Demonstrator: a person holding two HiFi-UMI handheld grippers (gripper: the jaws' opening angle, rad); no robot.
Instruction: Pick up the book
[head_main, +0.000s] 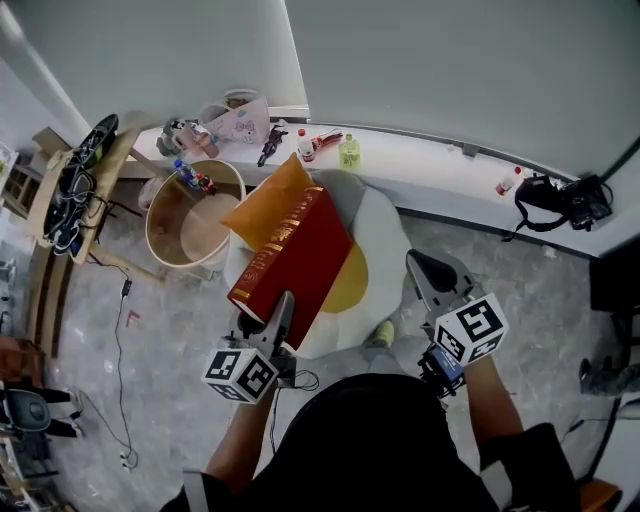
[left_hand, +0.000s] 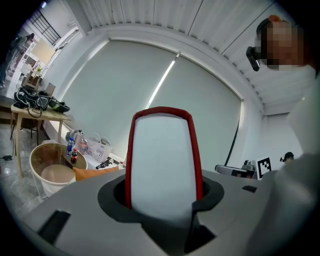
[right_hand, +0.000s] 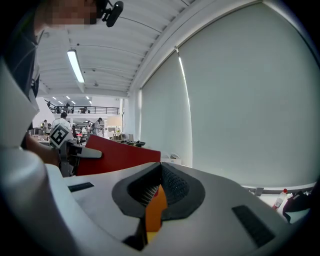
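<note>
A big red book (head_main: 295, 255) with gilt lettering on its spine hangs tilted above a fried-egg-shaped cushion (head_main: 385, 240). My left gripper (head_main: 283, 300) is shut on the book's near edge. In the left gripper view the book (left_hand: 162, 160) stands upright between the jaws, white page edges framed by red cover. My right gripper (head_main: 430, 275) floats to the right of the book, apart from it, jaws together and empty. From the right gripper view (right_hand: 159, 167) the red book (right_hand: 115, 155) shows at the left with the left gripper on it.
An orange cushion (head_main: 262, 205) lies behind the book. A round wooden tub (head_main: 190, 225) stands at the left. The white window ledge (head_main: 420, 165) carries bottles (head_main: 349, 152), bags and a black camera (head_main: 565, 200). A table with cables (head_main: 75, 180) is far left.
</note>
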